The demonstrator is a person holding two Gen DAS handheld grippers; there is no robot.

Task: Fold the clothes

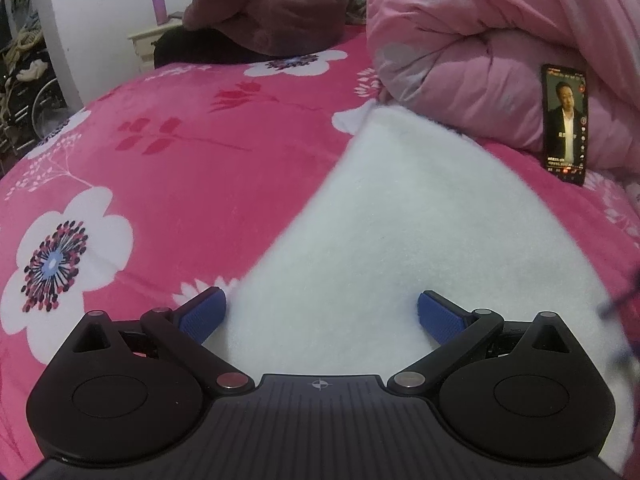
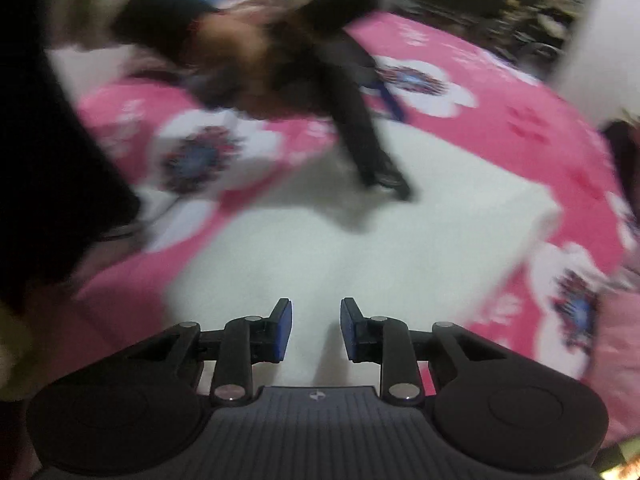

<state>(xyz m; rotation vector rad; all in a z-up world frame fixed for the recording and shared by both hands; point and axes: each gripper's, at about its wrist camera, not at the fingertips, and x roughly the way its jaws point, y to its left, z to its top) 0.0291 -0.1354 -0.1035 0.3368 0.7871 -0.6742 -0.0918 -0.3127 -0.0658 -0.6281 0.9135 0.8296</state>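
The white garment [image 1: 400,232] lies flat on the pink floral bed [image 1: 180,140], beside a propped phone [image 1: 565,124] whose on-screen writing is unreadable. Left gripper [image 1: 322,312] jaws gape wide over it; right gripper [image 2: 316,330] jaws stand narrowly apart, gripping nothing.

Small captions on the phone [image 1: 565,124] screen, too blurred to read

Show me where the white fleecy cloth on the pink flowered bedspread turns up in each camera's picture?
Left wrist view: the white fleecy cloth fills the centre and lower right, running up towards the rolled pink quilt.
Right wrist view: it spreads across the middle, blurred, under the other gripper.
Shared landmark: the pink flowered bedspread around it.
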